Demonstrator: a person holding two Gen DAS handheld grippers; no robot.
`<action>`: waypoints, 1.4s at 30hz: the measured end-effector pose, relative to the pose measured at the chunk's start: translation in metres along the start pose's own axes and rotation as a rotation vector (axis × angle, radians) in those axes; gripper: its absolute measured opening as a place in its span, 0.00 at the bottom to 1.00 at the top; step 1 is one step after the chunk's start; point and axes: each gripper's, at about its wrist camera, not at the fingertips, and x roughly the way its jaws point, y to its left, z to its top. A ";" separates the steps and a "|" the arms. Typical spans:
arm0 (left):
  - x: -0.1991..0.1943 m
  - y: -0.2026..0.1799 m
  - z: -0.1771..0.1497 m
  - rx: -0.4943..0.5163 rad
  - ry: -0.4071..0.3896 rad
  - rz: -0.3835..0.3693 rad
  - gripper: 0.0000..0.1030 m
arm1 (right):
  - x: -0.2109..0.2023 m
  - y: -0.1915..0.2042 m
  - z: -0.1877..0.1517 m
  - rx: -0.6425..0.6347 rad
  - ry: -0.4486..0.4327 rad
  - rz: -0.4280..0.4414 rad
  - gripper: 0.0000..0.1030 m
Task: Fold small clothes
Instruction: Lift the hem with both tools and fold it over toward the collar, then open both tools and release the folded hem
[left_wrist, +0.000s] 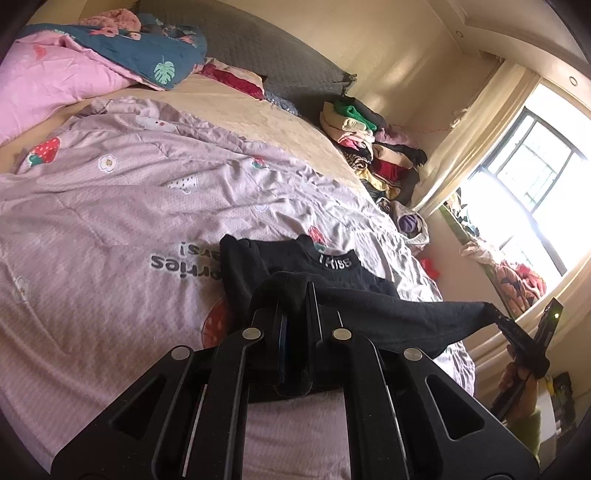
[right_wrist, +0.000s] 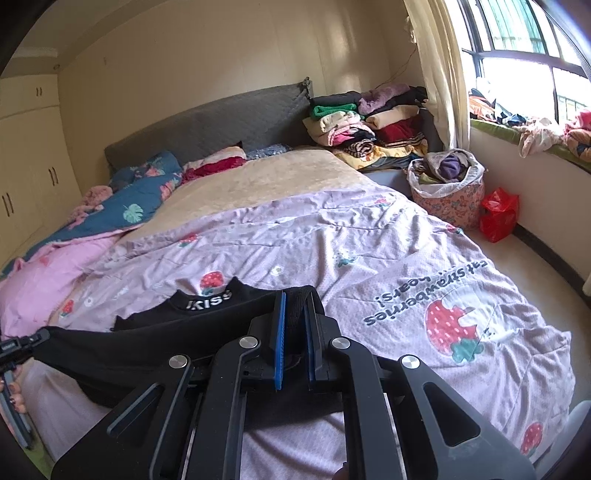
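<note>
— So, are both tools clamped?
— Yes: left gripper (left_wrist: 293, 295) and right gripper (right_wrist: 295, 314) each pinch an edge of the black top (right_wrist: 155, 343), stretched between them above the strawberry bedspread (right_wrist: 369, 236).

I am working over a bed (right_wrist: 280, 173) with a grey quilted headboard (right_wrist: 207, 118). A lilac strawberry-print duvet (right_wrist: 332, 236) covers its near half, with a beige blanket (right_wrist: 258, 181) bare beyond it. On the duvet lies the collar end of the black top (right_wrist: 207, 314), its white-lettered neckband flat on the cloth. A pink quilt (left_wrist: 48, 85) and a blue leaf-print cover (left_wrist: 147, 48) are bunched along one side. A red and cream pillow (right_wrist: 218, 162) sits near the headboard, and folded clothes (right_wrist: 369, 125) are stacked at the far corner.
</note>
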 end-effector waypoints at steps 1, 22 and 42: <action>0.002 0.000 0.002 -0.004 -0.003 -0.004 0.02 | 0.003 0.000 0.001 -0.005 0.003 -0.012 0.08; 0.054 0.025 0.013 -0.056 0.009 0.102 0.02 | 0.085 0.000 -0.007 -0.011 0.069 -0.036 0.08; 0.047 0.016 -0.002 0.080 0.013 0.194 0.37 | 0.087 -0.004 -0.028 0.029 0.038 -0.037 0.38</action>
